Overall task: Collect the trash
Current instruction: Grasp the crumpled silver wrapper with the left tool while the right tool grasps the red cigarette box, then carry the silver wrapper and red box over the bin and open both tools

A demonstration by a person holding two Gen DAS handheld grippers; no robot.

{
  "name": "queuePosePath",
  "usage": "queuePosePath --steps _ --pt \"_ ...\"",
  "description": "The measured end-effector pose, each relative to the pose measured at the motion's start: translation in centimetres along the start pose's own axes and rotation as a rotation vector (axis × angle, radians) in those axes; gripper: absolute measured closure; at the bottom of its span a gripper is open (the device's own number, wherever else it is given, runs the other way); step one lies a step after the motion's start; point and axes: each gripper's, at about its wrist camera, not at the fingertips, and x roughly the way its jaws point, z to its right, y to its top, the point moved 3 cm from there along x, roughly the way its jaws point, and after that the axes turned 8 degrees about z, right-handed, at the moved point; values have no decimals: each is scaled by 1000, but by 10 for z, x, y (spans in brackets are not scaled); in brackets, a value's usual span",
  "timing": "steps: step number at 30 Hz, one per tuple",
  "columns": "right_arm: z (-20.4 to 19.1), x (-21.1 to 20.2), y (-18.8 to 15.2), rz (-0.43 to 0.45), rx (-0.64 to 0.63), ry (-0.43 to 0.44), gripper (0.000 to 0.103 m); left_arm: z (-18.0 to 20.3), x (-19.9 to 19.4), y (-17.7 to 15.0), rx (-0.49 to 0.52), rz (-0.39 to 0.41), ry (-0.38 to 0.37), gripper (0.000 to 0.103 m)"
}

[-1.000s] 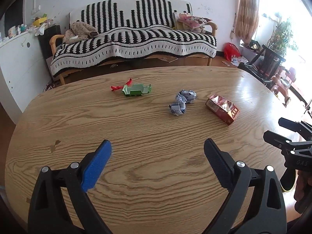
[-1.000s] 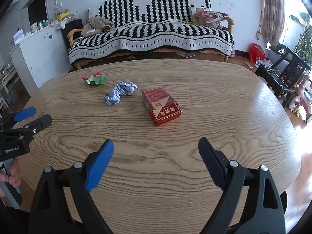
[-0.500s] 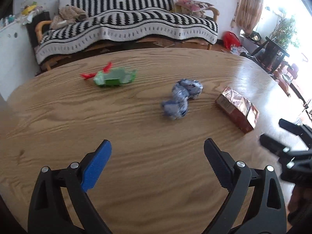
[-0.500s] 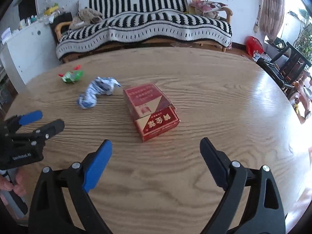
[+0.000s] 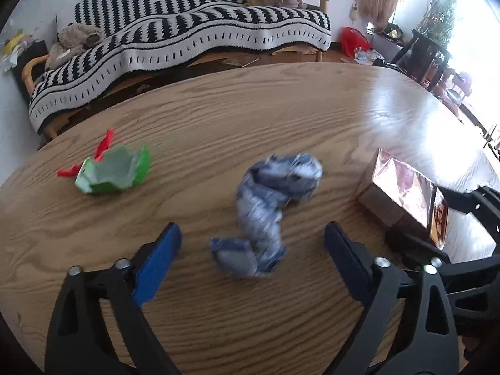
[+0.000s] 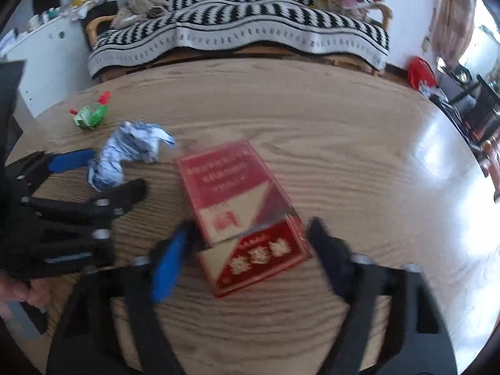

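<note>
Both tools closer, red box (image 6: 240, 215) blurred

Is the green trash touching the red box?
No, the green trash lies far off to the left on the table, with the crumpled blue paper between it and the red box.

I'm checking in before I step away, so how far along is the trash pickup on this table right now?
Nothing looks collected yet: all three pieces lie on the wooden table. In hand: the left gripper is open around the crumpled blue-white paper, and the right gripper is open around the red box; neither has closed. Left: gripping both, then the green wrapper, which lies untouched. No bin is visible.
</note>
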Motion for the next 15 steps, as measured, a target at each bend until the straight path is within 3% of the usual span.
queuePosePath --steps 1,3,5,10,15 --pt "-2 0 1 -2 -4 6 41 4 -1 1 11 9 3 39" --pt "-5 0 2 10 -23 4 42 11 -4 2 26 19 -9 70" --pt "-8 -3 1 18 -32 -1 44 16 -7 2 25 10 -26 81" --pt "-8 -12 -3 17 -33 -13 45 14 -16 -3 24 3 -5 84" --pt "0 -39 -15 27 -37 -44 45 1 -49 -15 -19 8 34 84"
